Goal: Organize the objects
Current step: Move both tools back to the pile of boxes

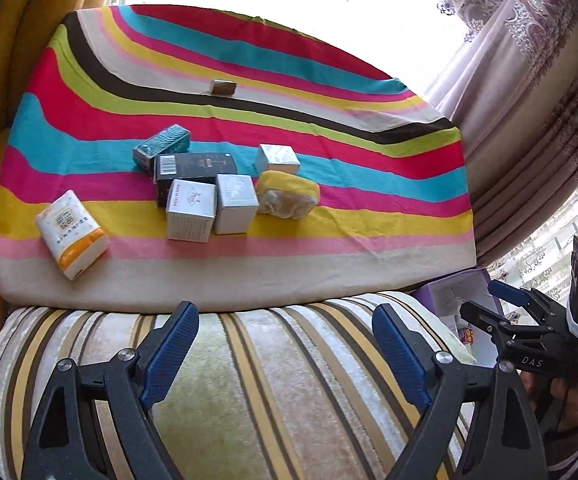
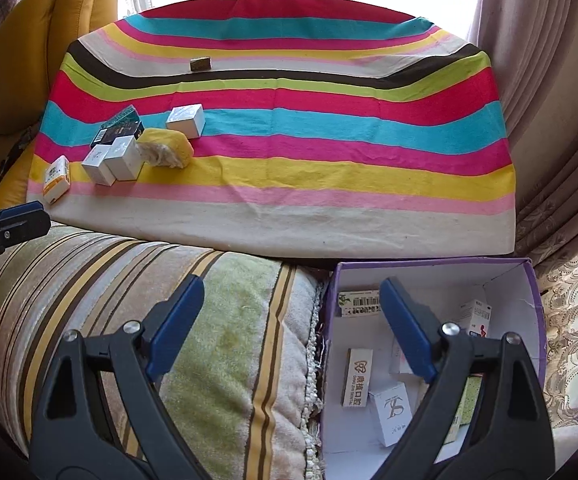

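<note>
Both the left gripper [image 1: 285, 344] and right gripper [image 2: 293, 320] hang released, empty, over the striped cushion [image 2: 217, 320]

The right hand-held gripper [image 2: 289, 328] is hanging with jaws wide apart and nothing between them, over a striped cushion [image 2: 209, 320] and a purple box [image 2: 529, 280] holding small cartons. Beyond, small boxes [image 2: 121, 156] are sitting clustered on a striped cloth [image 2: 329, 140].

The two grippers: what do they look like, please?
Each gripper has black plastic arms with silver rivets and flat blue textured pads. In the left wrist view, the right gripper bears the marking "DAS" and carries a black device with a green light.
</note>
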Demonstrator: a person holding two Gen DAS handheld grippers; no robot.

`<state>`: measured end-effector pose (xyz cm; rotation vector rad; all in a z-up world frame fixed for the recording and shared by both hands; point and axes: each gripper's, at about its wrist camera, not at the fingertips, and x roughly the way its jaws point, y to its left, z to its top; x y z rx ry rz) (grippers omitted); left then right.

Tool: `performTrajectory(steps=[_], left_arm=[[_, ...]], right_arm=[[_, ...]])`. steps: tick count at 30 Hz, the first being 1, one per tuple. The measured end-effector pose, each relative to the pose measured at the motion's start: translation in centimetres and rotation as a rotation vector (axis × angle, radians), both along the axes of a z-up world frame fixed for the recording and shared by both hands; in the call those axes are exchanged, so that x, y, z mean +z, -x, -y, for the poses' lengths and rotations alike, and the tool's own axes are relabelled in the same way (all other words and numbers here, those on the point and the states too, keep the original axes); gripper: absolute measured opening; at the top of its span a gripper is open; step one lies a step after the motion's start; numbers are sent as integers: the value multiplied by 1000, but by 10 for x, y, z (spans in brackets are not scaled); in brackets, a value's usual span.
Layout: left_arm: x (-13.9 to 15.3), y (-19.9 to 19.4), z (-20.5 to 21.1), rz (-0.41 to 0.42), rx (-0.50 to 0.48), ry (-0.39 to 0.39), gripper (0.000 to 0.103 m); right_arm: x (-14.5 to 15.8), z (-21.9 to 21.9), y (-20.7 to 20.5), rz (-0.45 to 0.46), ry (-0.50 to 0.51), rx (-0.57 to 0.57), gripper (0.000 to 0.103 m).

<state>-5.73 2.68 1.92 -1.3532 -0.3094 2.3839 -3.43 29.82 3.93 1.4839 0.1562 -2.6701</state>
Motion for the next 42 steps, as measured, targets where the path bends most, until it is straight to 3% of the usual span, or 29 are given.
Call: performTrajectory(steps=[16,24,32,42], left_arm=[[-14,18,96,58,249,44,89],[-23,44,105,87,255,114,89],[-38,70,123,144,381,63,89],[-52,91,131,161,505,113,90]], right_arm=[[-5,67,39,33,32,75,92],[-10,92,74,53,99,34,92],[-22,112,106,71,118,-29,92],[-39,142,148,59,65,-82,92]])
